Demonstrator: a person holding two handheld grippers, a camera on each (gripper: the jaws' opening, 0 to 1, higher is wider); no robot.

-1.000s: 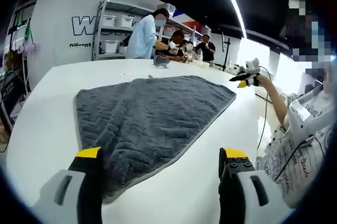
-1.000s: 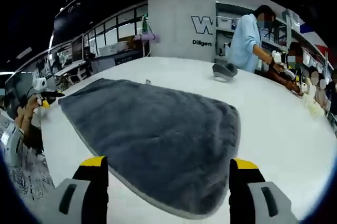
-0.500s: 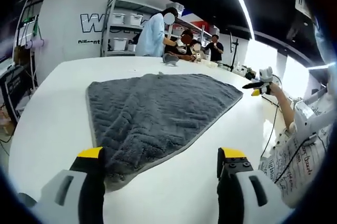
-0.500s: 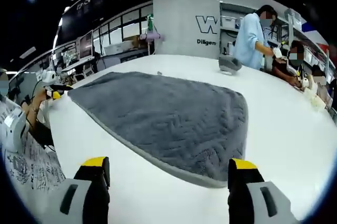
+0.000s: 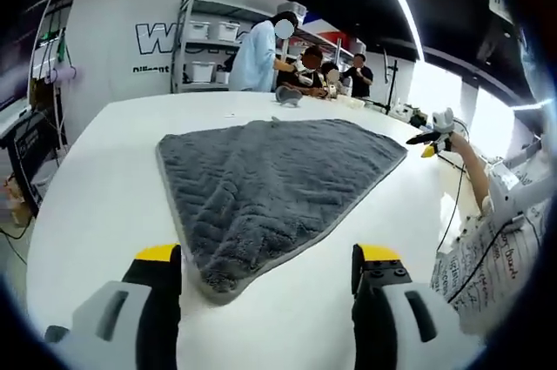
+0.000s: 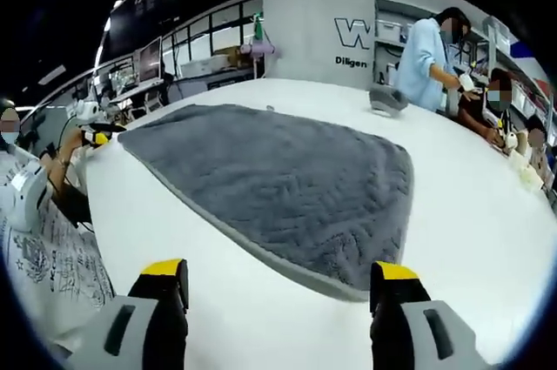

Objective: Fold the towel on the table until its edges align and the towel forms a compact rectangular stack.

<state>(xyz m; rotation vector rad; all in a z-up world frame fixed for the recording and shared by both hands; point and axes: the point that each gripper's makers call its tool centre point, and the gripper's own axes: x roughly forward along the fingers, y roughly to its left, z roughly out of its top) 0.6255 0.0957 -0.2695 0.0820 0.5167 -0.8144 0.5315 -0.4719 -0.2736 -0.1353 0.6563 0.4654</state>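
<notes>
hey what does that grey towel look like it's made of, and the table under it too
The towel looks like thick plush microfibre or terry: matte, fuzzy pile with a pressed zigzag pattern and a lighter stitched hem. The table looks like a smooth, slightly glossy white laminate or painted board, since it reflects soft light; the exact material can't be told.

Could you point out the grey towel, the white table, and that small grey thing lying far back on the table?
towel (image 5: 278,170): left gripper view, middle of its ribbed top.
table (image 5: 104,187): left gripper view, bare top beside the towel.
small grey object (image 6: 388,100): right gripper view, its top; too far to identify.
</notes>
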